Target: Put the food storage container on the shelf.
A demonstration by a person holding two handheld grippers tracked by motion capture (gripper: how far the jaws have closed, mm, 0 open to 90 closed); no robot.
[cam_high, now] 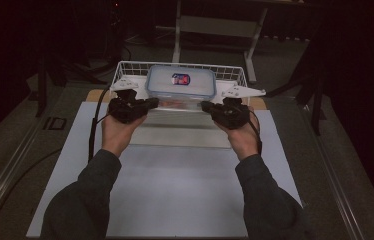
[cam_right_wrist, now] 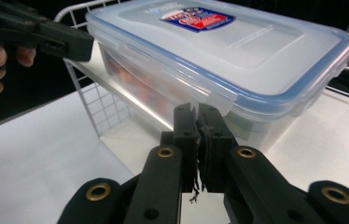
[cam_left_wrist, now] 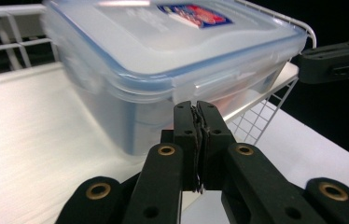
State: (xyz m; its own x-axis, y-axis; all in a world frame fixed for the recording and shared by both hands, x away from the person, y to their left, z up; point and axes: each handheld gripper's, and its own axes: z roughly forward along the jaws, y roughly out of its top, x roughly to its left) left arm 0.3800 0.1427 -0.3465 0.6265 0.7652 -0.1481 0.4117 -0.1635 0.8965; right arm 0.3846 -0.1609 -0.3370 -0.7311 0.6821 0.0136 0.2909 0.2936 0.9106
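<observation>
White table (cam_high: 175, 190) w/ a white wire basket (cam_high: 125, 67) at its far edge, near side of basket open. Inside basket: clear plastic food box (cam_high: 181, 86) w/ blue-rimmed snap lid (cam_right_wrist: 238, 51) and a red/blue label (cam_high: 180, 78) on top. Box sits on basket floor, near the open front edge; reddish contents show thru the wall, can't tell what they are.

Left gripper (cam_high: 151, 102): in high view at left front corner of box, held by person's left hand (cam_high: 117, 132). In left gripper view (cam_left_wrist: 196, 109) jaws are pressed together, pad to pad, nothing betw them; tips just in front of box wall below the lid flap, contact w/ box can't be told.

Right gripper (cam_high: 206, 106): at right front corner of box, in person's right hand (cam_high: 242, 135). In right gripper view (cam_right_wrist: 196, 112) jaws likewise fully together, nothing gripped; tips just below the lid's side clasp (cam_right_wrist: 219, 100), touching or not can't be told.

Both grippers aim inward at box from opposite sides. Dark sleeves (cam_high: 87, 200) come in from bottom.
</observation>
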